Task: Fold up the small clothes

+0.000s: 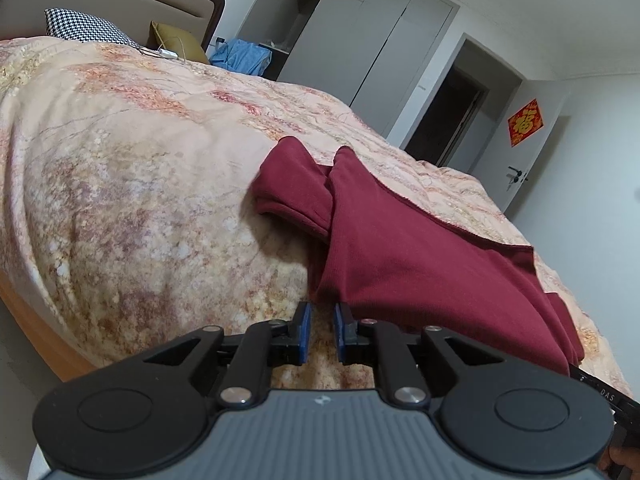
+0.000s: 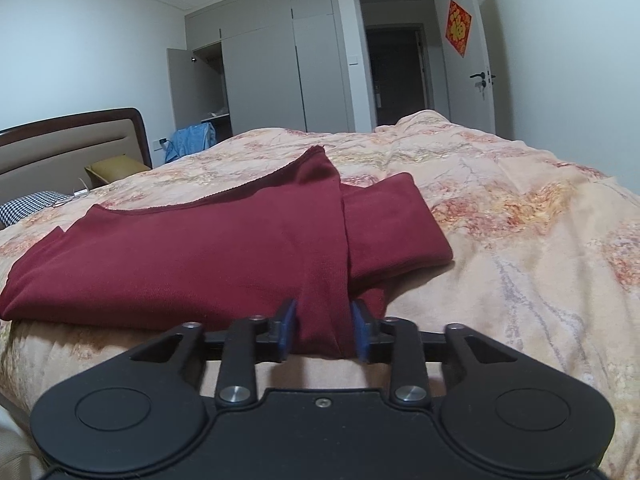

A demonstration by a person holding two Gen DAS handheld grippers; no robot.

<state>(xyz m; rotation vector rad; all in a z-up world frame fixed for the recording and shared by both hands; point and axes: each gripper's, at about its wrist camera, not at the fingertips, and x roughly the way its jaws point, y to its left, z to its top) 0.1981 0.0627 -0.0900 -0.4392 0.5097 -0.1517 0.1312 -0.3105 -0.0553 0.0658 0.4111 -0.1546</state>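
Observation:
A dark red garment (image 1: 400, 248) (image 2: 200, 256) lies folded on the floral bedspread (image 1: 140, 180) (image 2: 520, 260), with one sleeve (image 1: 288, 184) (image 2: 392, 228) doubled over at its far end. My left gripper (image 1: 322, 320) hovers low over the bedspread just short of the garment's near edge. Its blue pads are all but shut, with a narrow slit between them and no cloth in it. My right gripper (image 2: 324, 328) sits at the garment's near edge with its jaws apart. A hanging fold of the red cloth fills the gap between the pads, unpinched.
The bed runs back to a padded headboard (image 2: 60, 152), with a checked pillow (image 1: 84, 26) and an olive cushion (image 1: 176, 40). Beyond stand a grey wardrobe (image 2: 272, 80) with one door ajar, blue cloth (image 2: 192, 140) beside the bed, and a dark doorway (image 2: 396, 76).

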